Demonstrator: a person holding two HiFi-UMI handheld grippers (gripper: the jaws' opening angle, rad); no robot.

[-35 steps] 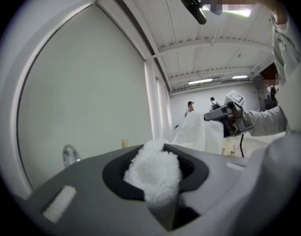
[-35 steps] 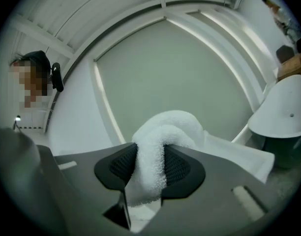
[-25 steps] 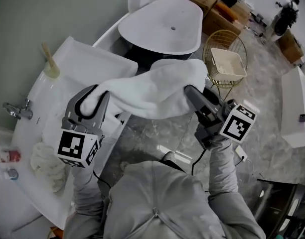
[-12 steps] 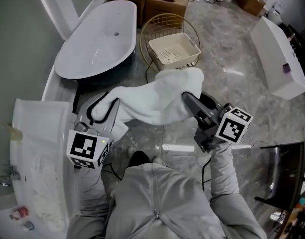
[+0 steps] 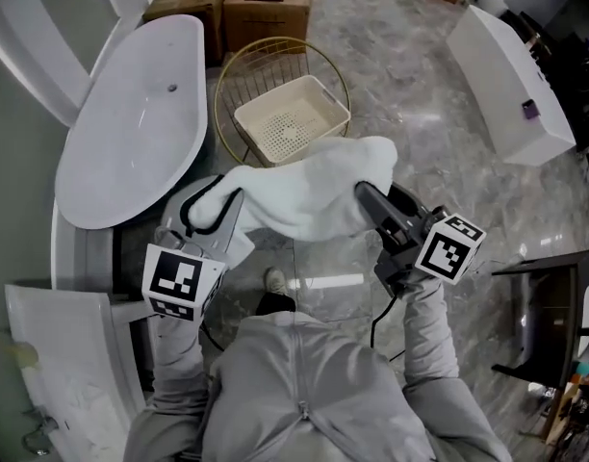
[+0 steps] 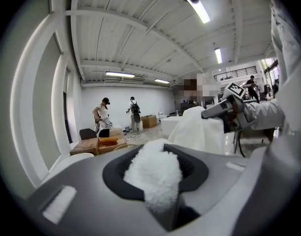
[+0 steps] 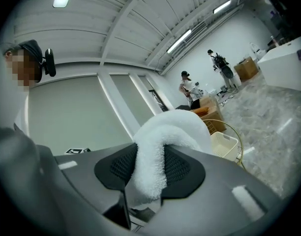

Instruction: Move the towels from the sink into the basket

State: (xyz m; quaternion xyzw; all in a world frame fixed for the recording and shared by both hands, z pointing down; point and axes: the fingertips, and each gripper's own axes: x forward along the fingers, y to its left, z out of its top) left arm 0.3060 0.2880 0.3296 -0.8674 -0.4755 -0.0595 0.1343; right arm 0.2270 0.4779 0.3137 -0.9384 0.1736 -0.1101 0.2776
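The towel [image 5: 314, 186], judged soft, light and limp, is pinched at opposite ends by the left gripper [image 5: 204, 208] and right gripper [image 5: 364, 194].

Operator wears a light grey zip-up jacket [image 5: 299, 397], zip down the centre, matching grey sleeves [image 5: 424, 340]. Left hand-held gripper [image 5: 216, 200]: grey shell, black rim round the jaws, white cube [image 5: 182, 282] with black square markers. Right hand-held gripper [image 5: 365, 193]: dark grey body, same kind of marker cube [image 5: 450, 250], black cable [image 5: 379, 318] off the rear. Jaw pads [image 7: 116, 167] black, mesh-textured on the right one.
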